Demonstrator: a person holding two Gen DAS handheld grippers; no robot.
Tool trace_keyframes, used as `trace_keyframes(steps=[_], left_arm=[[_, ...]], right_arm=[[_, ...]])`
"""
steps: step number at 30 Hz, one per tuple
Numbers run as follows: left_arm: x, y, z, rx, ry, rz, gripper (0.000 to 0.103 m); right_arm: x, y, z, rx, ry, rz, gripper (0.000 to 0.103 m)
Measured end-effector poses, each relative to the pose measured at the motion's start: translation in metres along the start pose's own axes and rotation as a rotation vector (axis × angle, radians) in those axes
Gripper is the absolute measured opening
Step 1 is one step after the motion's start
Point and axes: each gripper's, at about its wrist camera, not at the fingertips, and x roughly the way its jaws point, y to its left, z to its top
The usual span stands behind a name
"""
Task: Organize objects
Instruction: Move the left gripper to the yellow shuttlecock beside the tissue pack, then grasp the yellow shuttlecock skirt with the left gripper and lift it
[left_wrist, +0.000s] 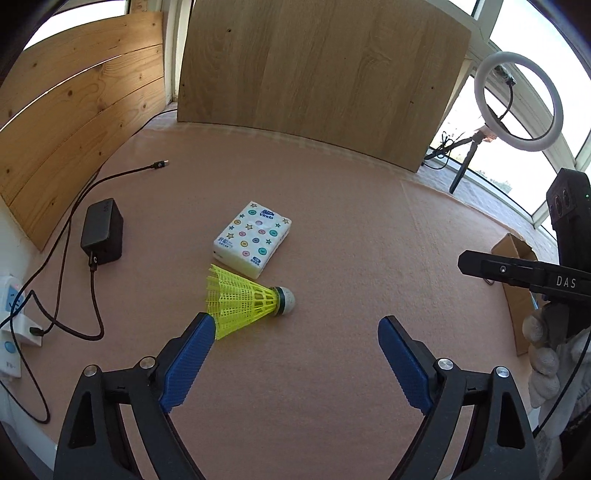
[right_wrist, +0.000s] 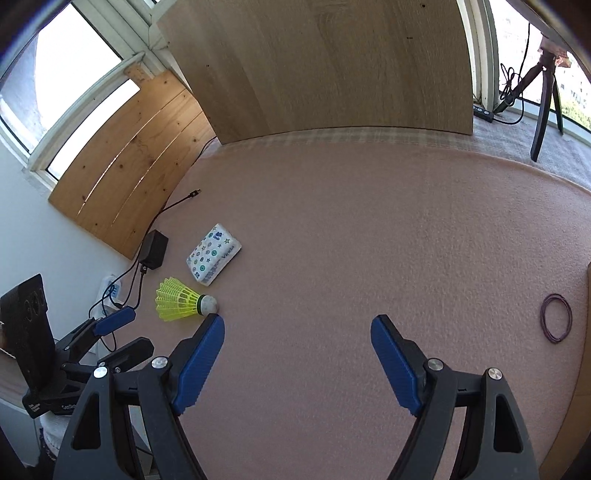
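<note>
A yellow shuttlecock (left_wrist: 243, 302) (right_wrist: 181, 298) lies on its side on the pink mat (left_wrist: 332, 229), cork end to the right. Just behind it rests a white tissue pack (left_wrist: 253, 238) (right_wrist: 213, 254) printed with stars and dots. My left gripper (left_wrist: 297, 325) hovers open above the mat, its left finger overlapping the shuttlecock's skirt in the picture, nothing between the blue pads. My right gripper (right_wrist: 297, 321) is open too, over bare mat to the right of the shuttlecock. In the left wrist view the right gripper's black body (left_wrist: 517, 273) shows at the right edge. A purple rubber band (right_wrist: 556, 318) lies far right.
A black power adapter (left_wrist: 101, 232) with trailing cables (left_wrist: 74, 295) sits at the mat's left, beside a white power strip (left_wrist: 11, 325). Wooden boards (left_wrist: 317, 74) stand along the back and left. A ring light on a tripod (left_wrist: 517, 99) and a cardboard box (left_wrist: 517, 280) stand at the right.
</note>
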Motion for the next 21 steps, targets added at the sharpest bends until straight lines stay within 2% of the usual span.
trace_keyframes(steps=[3,8,13,21], left_arm=[[0.004,0.019,0.0,-0.018,0.007,0.004,0.088],[0.018,0.026,0.001,-0.001,0.032,-0.006,0.078],[0.036,0.028,0.001,0.029,0.069,-0.024,0.06],[0.052,0.024,-0.001,0.071,0.104,-0.06,0.041]], right_arm=[[0.015,0.014,0.003,-0.011,0.022,0.022,0.078],[0.044,0.039,0.008,-0.028,0.07,0.076,0.078],[0.076,0.057,0.01,-0.015,0.134,0.124,0.078],[0.115,0.073,0.011,0.025,0.211,0.182,0.074]])
